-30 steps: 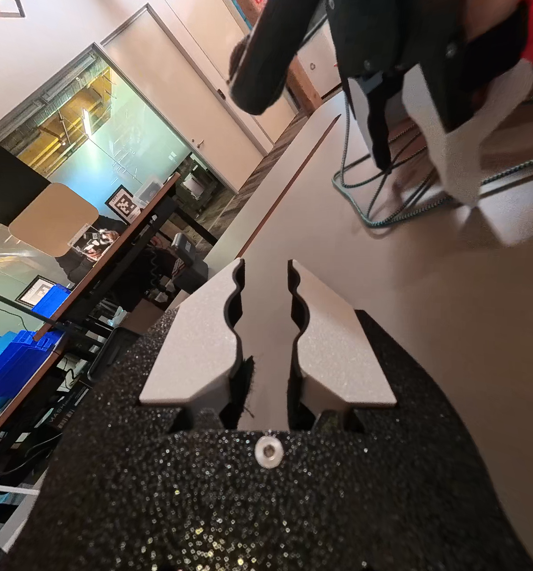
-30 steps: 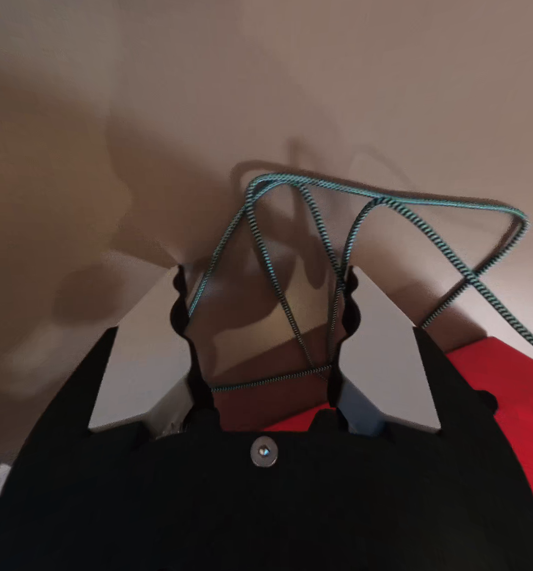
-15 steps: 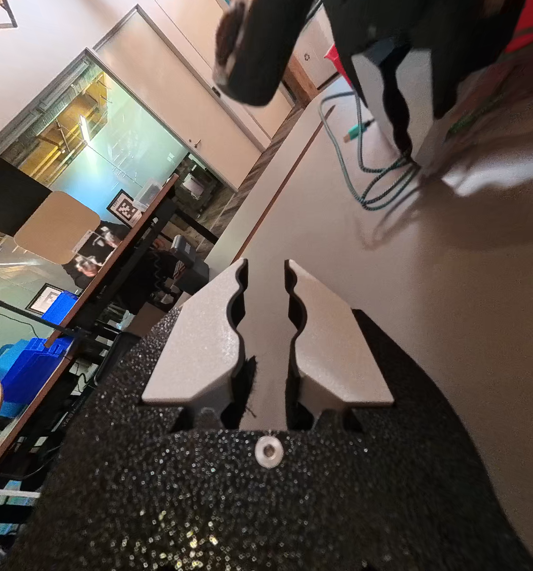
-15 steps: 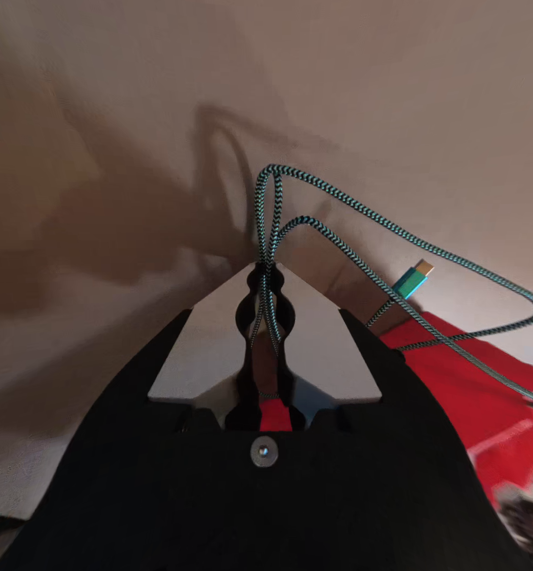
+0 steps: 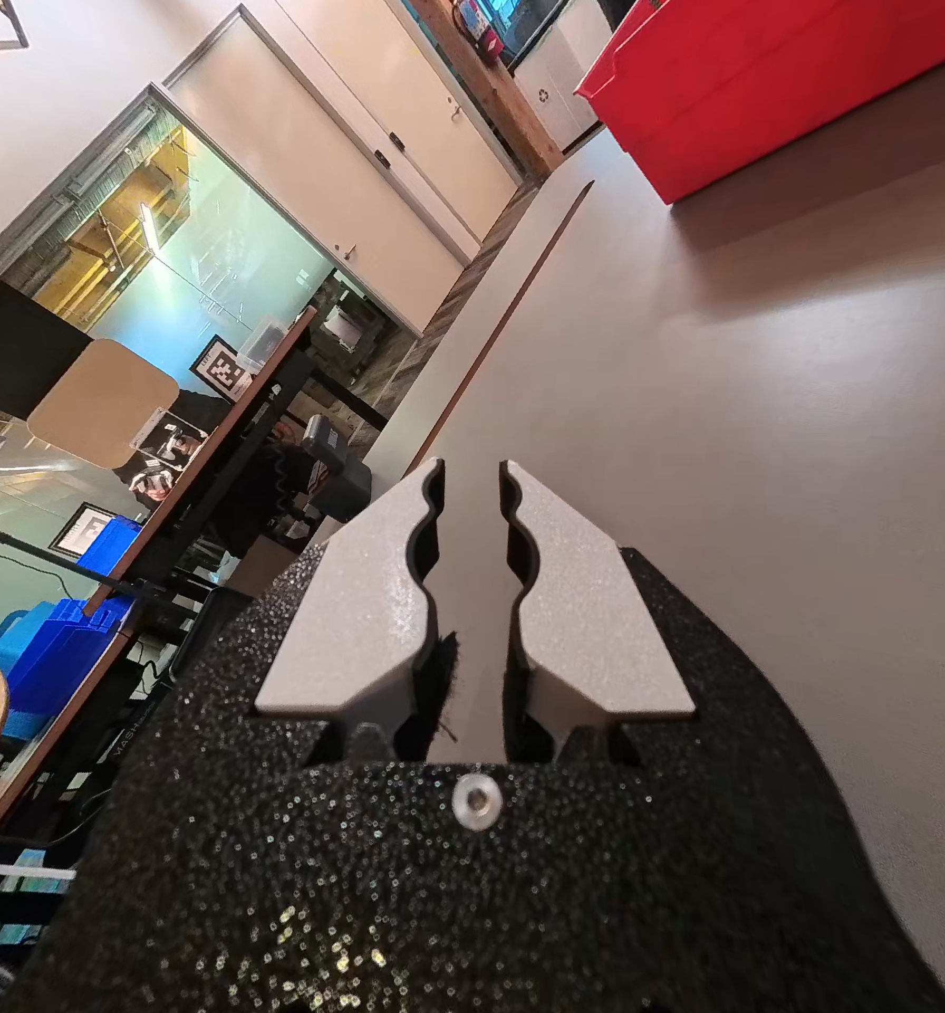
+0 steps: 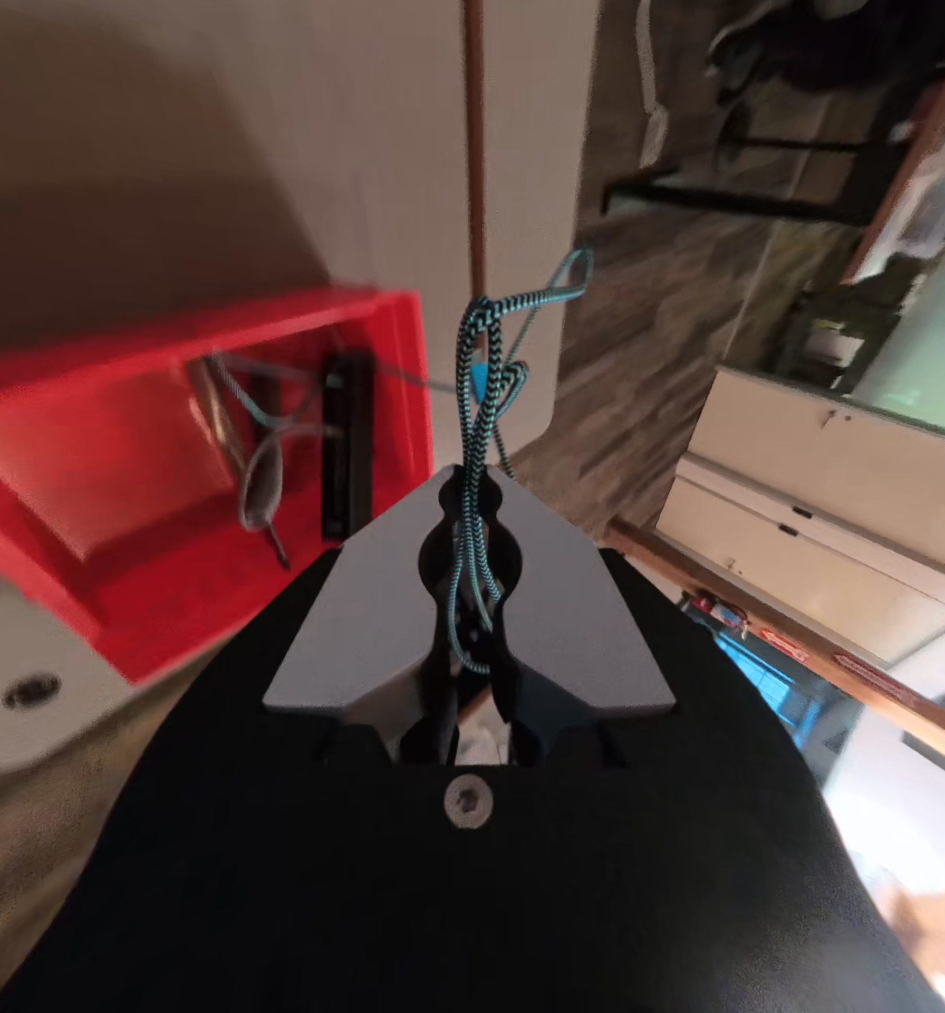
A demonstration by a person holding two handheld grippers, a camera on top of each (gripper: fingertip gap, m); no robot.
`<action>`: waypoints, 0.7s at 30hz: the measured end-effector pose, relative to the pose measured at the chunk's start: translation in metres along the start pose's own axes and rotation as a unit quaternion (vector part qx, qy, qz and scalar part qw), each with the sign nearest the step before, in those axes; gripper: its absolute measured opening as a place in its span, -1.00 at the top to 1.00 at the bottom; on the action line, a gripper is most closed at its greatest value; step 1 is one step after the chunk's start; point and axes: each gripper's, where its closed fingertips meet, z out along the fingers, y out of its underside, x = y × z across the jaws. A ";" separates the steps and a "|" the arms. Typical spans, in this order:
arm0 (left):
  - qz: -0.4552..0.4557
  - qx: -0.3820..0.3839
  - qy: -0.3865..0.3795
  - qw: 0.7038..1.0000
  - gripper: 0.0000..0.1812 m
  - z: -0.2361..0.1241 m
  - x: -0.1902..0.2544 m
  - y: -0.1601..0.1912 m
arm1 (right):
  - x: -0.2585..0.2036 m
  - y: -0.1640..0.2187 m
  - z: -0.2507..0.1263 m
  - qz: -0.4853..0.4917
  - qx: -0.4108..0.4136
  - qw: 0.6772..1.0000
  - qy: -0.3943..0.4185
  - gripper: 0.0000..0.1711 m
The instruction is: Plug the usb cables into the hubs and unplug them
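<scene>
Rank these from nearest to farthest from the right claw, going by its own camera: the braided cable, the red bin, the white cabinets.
1. Braided cable: pinched in the right claw.
2. Red bin: just beyond, to the left.
3. White cabinets: across the room, to the right.

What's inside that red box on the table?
Inside the red box, blurred: a long black bar-shaped object, possibly a hub, and thin grey cables. Its near wall hides the rest.

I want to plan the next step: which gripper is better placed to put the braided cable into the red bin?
Right. The right gripper already clamps the teal braided cable beside the red bin. The left gripper is empty, low over the table.
</scene>
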 end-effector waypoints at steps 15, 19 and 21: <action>0.009 0.000 0.006 1.000 0.84 0.001 0.003 -0.001 | -0.096 0.062 0.134 0.017 -0.084 0.978 -0.188 0.98; 0.010 0.000 0.008 1.000 0.84 0.002 0.004 -0.001 | -0.114 0.069 0.151 0.070 -0.124 0.966 -0.215 0.86; 0.005 0.005 0.017 1.000 0.83 0.002 0.007 -0.003 | -0.122 0.069 0.151 0.114 -0.131 0.955 -0.239 0.65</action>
